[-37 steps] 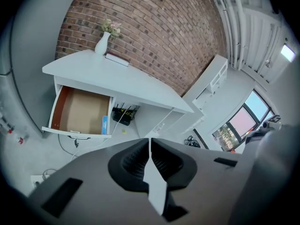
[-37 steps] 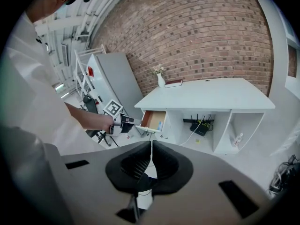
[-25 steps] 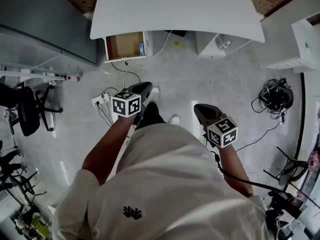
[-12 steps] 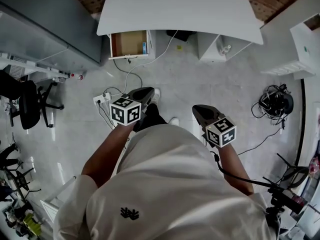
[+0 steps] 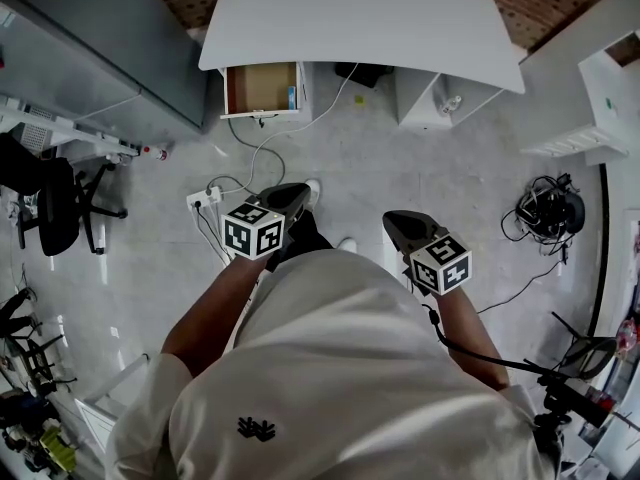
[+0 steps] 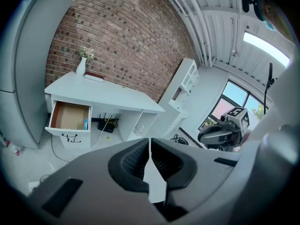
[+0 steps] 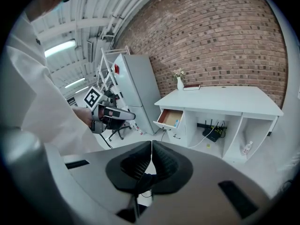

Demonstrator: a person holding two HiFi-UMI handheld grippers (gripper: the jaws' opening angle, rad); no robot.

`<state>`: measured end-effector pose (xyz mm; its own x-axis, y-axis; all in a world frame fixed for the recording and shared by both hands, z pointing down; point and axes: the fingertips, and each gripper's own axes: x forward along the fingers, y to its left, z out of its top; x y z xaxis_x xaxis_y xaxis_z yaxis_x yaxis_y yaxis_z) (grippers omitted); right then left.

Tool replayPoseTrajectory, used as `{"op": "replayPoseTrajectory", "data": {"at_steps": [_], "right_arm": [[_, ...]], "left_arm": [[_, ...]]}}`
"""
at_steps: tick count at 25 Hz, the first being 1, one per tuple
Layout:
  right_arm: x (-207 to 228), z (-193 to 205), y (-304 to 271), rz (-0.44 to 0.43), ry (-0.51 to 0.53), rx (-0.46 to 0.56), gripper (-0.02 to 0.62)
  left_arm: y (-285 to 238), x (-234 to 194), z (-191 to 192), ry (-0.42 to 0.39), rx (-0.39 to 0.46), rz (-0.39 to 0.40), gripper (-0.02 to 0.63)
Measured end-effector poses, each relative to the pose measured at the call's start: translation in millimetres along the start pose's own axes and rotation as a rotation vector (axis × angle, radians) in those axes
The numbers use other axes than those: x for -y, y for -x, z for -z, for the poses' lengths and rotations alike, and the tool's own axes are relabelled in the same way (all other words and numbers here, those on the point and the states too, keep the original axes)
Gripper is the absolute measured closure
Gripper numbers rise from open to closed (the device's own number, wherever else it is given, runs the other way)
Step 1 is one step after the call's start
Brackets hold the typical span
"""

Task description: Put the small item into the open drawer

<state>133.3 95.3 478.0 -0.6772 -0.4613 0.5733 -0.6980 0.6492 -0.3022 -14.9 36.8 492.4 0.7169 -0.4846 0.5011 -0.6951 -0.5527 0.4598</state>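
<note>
The white desk (image 5: 360,18) stands ahead, its left drawer (image 5: 262,88) pulled open. A small blue item (image 5: 291,96) stands inside at the drawer's right wall, also seen in the left gripper view (image 6: 86,123) and the right gripper view (image 7: 176,123). My left gripper (image 5: 290,193) and right gripper (image 5: 395,220) hover at waist height over the floor, well short of the desk. In its own view each pair of jaws, left (image 6: 150,146) and right (image 7: 151,149), is shut with nothing seen held.
A grey cabinet (image 5: 100,58) flanks the desk's left, with an office chair (image 5: 50,208) nearer. A power strip (image 5: 203,198) and cables lie on the floor before the drawer. A vase (image 6: 81,65) and a book (image 6: 93,77) sit on the desk. White shelving (image 5: 600,88) and a cable bundle (image 5: 548,208) are to the right.
The head view has shifted so that more of the desk top shows and the drawer sits slightly further right. Both grippers stay shut and nearly in place.
</note>
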Motion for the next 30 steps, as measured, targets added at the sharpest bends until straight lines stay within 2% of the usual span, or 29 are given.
{"op": "replayPoseTrajectory", "data": {"at_steps": [6, 30], "right_arm": [[-0.8, -5.8, -1.9, -0.005, 0.010, 0.000, 0.563], [2.0, -11.8, -13.2, -0.048, 0.040, -0.008, 0.566]], "left_arm": [[3.3, -0.4, -5.1, -0.020, 0.002, -0.003, 0.572], [3.0, -7.0, -3.6, 0.005, 0.009, -0.034, 0.572]]}}
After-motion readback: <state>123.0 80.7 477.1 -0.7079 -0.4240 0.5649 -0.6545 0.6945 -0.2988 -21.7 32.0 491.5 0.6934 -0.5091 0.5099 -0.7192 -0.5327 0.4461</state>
